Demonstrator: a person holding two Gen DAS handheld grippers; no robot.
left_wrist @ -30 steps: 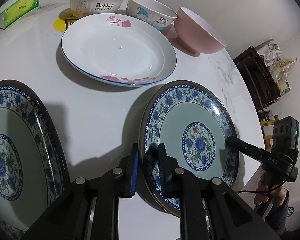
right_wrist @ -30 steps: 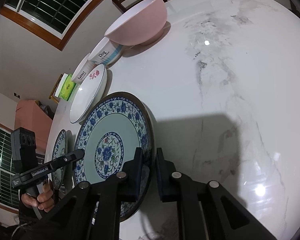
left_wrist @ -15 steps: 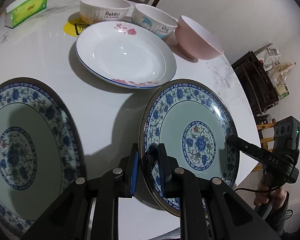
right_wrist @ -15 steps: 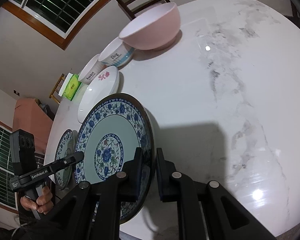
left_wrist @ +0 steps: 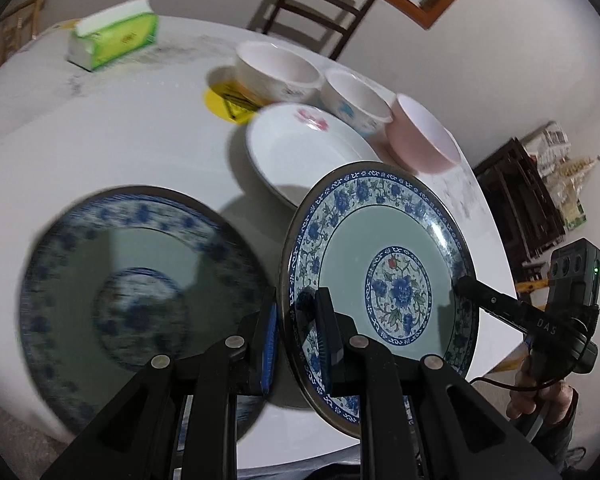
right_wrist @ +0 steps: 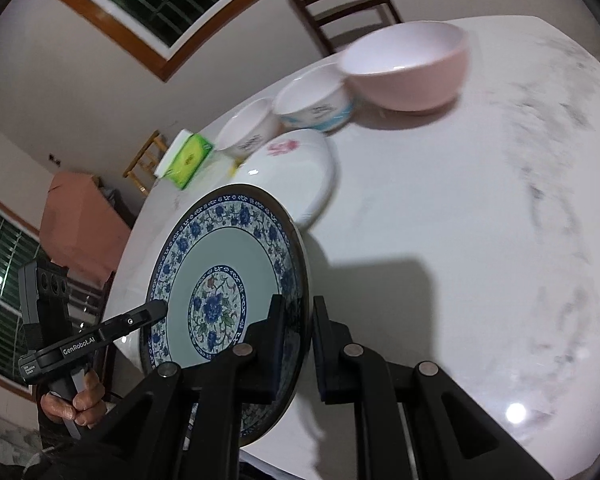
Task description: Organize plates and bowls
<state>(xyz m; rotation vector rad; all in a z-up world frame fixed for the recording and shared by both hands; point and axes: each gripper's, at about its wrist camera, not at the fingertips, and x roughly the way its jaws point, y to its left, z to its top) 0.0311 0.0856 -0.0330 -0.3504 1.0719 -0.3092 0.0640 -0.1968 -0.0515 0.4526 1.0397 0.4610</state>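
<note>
Both grippers hold one blue floral plate (left_wrist: 380,272) tilted above the white marble table (left_wrist: 140,140). My left gripper (left_wrist: 296,308) is shut on its left rim. On the opposite rim my right gripper (right_wrist: 298,312) is shut; its tip also shows in the left wrist view as the right gripper (left_wrist: 464,286). The same plate (right_wrist: 220,264) fills the lower left of the right wrist view, with the left gripper (right_wrist: 156,310) on its far edge. A second blue floral plate (left_wrist: 140,280) lies flat on the table to the left.
Behind lie a white plate with pink flowers (left_wrist: 300,148), a rabbit bowl (left_wrist: 276,68), a dog bowl (left_wrist: 356,96) and a pink bowl (left_wrist: 420,136). A green tissue pack (left_wrist: 112,40) sits far left. A chair (left_wrist: 320,4) stands beyond; a dark crate (left_wrist: 520,208) stands right.
Both grippers have risen with the plate between them and drifted left. The second blue plate has come further into the left wrist view. The bowls look farther off.
</note>
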